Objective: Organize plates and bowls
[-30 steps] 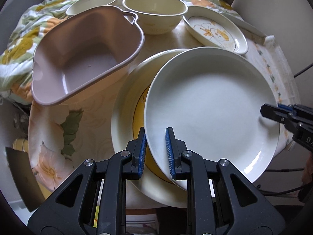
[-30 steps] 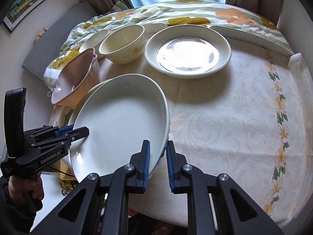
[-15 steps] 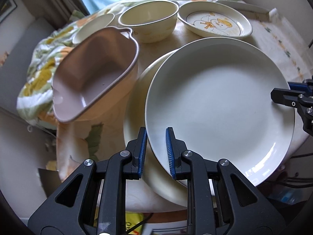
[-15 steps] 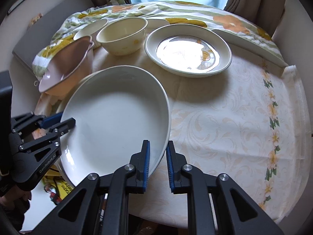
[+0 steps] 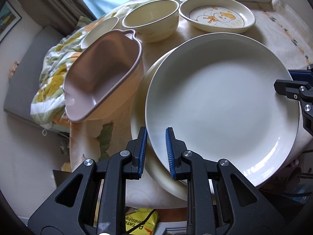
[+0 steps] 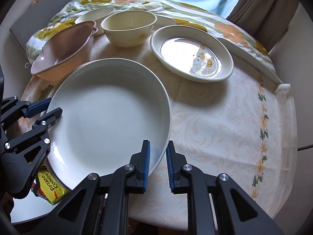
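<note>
Left wrist view: left gripper (image 5: 156,150) clamps glossy round white plate (image 5: 221,105) by its rim | right gripper (image 6: 158,162) pinches opposite rim | cream plate (image 5: 138,115) directly beneath | matte pink bowl (image 5: 101,74) beyond-left, on floral tablecloth (image 6: 225,129)

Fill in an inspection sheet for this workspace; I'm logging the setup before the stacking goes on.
Surface: round table under a floral cloth.
Job's things: white plate gripped at opposite rims, above a cream plate; pink bowl, cream bowl, cartoon plate, small dish behind.
Clutter: yellow packet below the table edge.
Grippers: left gripper and right gripper both shut on the white plate's rim.
Cables: dark cable at the right edge.
Surroundings: curtains, window, grey cushion, framed picture.
</note>
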### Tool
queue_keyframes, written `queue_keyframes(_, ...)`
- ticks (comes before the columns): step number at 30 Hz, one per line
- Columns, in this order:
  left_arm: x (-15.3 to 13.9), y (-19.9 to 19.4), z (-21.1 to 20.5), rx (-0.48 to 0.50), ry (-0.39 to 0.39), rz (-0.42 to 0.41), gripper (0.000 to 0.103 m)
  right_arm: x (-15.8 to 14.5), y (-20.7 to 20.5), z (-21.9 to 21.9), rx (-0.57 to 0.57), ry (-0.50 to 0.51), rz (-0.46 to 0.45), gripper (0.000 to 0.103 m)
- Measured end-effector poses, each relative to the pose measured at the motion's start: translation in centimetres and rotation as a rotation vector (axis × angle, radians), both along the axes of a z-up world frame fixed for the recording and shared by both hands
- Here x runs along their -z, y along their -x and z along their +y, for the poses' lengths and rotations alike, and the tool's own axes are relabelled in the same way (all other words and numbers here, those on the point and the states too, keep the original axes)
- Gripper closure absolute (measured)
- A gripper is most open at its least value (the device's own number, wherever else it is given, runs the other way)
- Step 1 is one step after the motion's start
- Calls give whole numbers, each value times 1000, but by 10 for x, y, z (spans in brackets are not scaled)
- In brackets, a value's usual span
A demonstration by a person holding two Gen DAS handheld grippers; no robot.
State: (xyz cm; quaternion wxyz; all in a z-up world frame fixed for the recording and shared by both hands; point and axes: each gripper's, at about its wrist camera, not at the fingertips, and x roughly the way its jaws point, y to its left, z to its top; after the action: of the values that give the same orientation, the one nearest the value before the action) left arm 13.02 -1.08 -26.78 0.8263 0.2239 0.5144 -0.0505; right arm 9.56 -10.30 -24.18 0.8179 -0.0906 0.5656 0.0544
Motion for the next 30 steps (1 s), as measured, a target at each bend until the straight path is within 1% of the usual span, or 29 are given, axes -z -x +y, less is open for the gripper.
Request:
queue_keyframes(6, 1, 3, -3, 7, -42, -6, 86, 1, -2, 2, -7, 8, 7, 88)
queue_keyframes(11, -1, 7, -4, -11, -82, -20, 86, 1, -2, 2, -11, 10, 9, 88)
queue_keyframes(14, -3, 5, -1, -19, -59, -14, 86, 1, -2, 2, -12, 10, 9, 88)
queue_keyframes(17, -2, 5, -1, -19, -65, -18, 86, 0, -1, 2, -12, 6, 8, 88)
queue_keyframes(22, -4, 1, 3, -37, -28, 0, 86, 0, -2, -1, -8, -13, 10, 88)
queue_keyframes(24, -10, 0, 7, -48, 3, 10, 86, -2, -2, -4, 1, -41, 12, 88)
queue_keyframes(26, -21, 1, 8, -56, 25, -5, 86, -9, -1, -9, 20, -80, 5, 88)
queue_keyframes(27, -32, 2, 8, -58, 41, -28, 86, -14, -1, -11, 25, -98, 1, 88)
queue_keyframes(29, -57, 6, 9, -49, 105, -108, 86, -25, 0, -16, 30, -124, -7, 88)
queue_keyframes(30, -78, 10, 10, -36, 160, -175, 85, -31, 1, -20, 37, -134, -21, 86)
